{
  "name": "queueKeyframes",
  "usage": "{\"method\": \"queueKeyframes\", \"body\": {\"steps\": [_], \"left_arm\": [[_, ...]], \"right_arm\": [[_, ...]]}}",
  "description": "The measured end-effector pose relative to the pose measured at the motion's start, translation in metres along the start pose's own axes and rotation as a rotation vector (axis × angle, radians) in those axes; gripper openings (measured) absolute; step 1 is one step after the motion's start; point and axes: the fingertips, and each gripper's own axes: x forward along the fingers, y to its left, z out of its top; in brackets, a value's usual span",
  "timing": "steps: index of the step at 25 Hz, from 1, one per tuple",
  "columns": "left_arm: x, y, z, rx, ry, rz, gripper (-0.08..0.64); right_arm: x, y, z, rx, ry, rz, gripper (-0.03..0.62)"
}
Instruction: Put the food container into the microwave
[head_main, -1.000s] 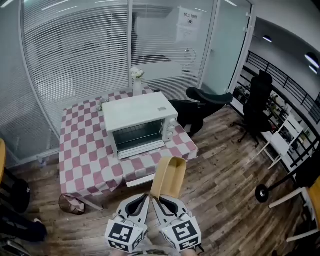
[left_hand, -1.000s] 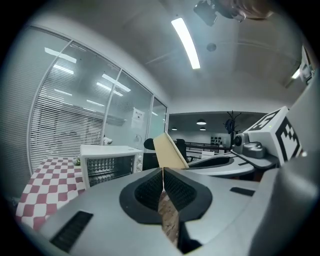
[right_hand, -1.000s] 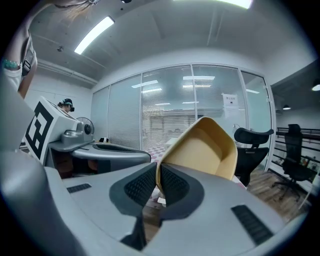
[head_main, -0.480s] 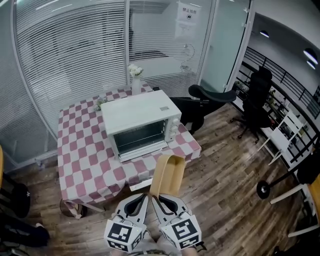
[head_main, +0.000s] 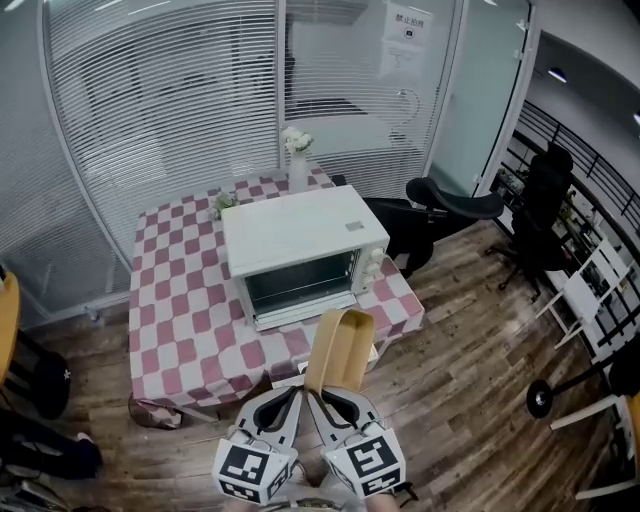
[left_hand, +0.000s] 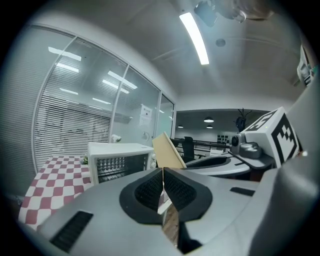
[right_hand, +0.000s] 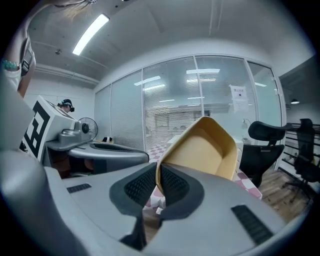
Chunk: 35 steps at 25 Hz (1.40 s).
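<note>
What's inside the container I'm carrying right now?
The container looks empty: only bare tan walls show in the right gripper view. Its lowest corner is covered by the right gripper, which pinches its edge.

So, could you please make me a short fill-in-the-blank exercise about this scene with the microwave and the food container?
The right gripper is shut on the rim of the food container, which is ____ inside.
The microwave stands on a pink and white ____ tablecloth.
Its door is ____.
Behind it, a vase holds ____ flowers.
Missing words: empty; checkered; closed; white.
</note>
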Motion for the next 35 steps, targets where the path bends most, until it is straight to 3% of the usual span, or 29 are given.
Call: {"method": "queueKeyframes", "body": {"steps": [19, 28, 35], "left_arm": [[0.137, 0.016, 0.047, -0.015, -0.037, 0.243, 0.014], [0.166, 0.011, 0.053, -0.045, -0.062, 0.385, 0.014], [0.156, 0.025, 0.042, -0.092, -0.062, 0.52, 0.014]], "right_arm": [[0.052, -0.134, 0.031, -0.073, -0.01, 0.25, 0.014], [0.054, -0.158, 0.037, -0.121, 0.022, 0.405, 0.014], [0.061, -0.152, 0.021, -0.157, 0.063, 0.527, 0.014]]}}
